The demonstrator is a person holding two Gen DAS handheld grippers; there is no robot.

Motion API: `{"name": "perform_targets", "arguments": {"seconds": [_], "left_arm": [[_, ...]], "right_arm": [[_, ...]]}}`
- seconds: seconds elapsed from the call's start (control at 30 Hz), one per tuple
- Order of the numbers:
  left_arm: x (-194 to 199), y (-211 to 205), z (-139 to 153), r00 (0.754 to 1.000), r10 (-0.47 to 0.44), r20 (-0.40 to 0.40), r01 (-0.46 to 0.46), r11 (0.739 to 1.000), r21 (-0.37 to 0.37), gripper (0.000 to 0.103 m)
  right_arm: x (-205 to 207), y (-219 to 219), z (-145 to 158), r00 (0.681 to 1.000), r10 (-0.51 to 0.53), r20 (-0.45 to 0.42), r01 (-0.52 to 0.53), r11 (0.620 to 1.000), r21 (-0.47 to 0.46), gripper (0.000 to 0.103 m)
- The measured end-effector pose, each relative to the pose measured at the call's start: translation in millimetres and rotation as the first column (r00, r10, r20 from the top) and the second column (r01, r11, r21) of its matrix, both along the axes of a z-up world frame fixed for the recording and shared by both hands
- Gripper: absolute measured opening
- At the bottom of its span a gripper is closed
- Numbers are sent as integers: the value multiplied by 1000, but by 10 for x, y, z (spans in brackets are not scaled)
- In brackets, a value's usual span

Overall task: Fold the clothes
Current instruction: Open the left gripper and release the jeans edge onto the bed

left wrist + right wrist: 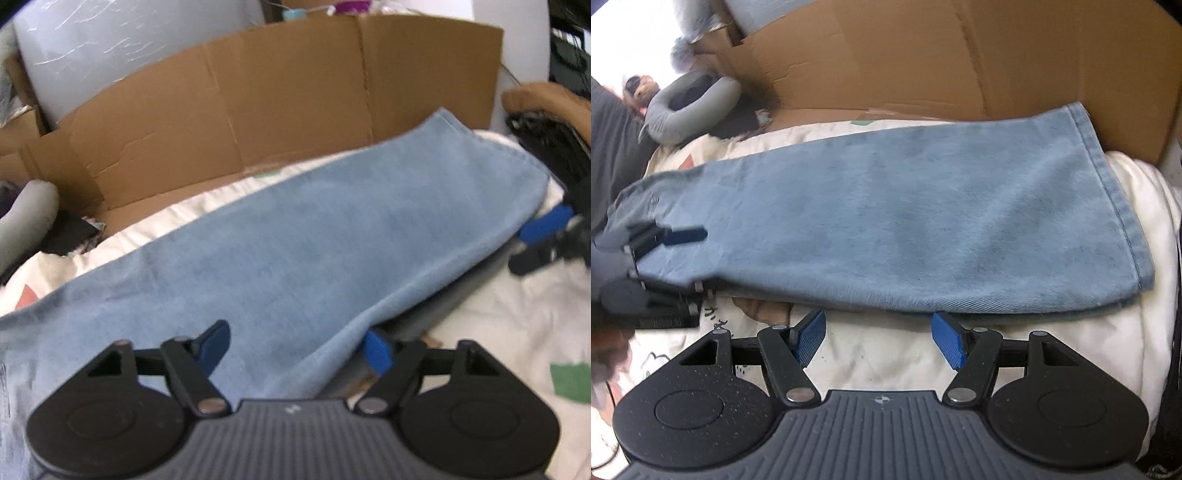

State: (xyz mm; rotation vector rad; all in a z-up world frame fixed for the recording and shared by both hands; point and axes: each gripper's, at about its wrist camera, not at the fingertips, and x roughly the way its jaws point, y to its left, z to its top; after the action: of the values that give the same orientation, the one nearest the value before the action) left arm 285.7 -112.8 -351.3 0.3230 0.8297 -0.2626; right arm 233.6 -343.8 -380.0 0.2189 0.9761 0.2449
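One pair of light blue denim jeans (886, 206), folded leg on leg, lies lengthwise across a cream printed cloth (886, 354) covering the bed; its hem reaches the cloth's right edge. Two grippers work at the near long edge. The left gripper (295, 345) has its blue-padded jaws spread, one finger above the denim and one below its edge; whether the pads press, I cannot tell. The right gripper (877, 338) stands wide and empty, just beside the jeans' edge. One flattened brown cardboard sheet (960, 62) stands behind the bed, one grey curved pillow (690, 103) at its far left corner.
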Motion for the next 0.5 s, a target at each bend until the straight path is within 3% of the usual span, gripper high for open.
{"name": "perform_targets", "arguments": {"seconds": [0.1,0.27,0.4,0.5], "left_arm": [[74,47,42,999,29,-13,-30,999,-41,74],[100,51,22,999,27,-18,-28,999,-40,73],[67,25,-36,999,8,-32,-9,1000,-25,73],[21,-5,-120,998,-20,-57,20,1000,-3,74]], "right_arm": [[80,73,17,1000,24,15,-24,1000,-12,70],[291,122,-21,1000,19,4,-19,1000,-12,70],[328,241,-222,998,47,-42,-50,996,-74,70],[211,350,-251,995,95,-30,-98,986,-137,71]]}}
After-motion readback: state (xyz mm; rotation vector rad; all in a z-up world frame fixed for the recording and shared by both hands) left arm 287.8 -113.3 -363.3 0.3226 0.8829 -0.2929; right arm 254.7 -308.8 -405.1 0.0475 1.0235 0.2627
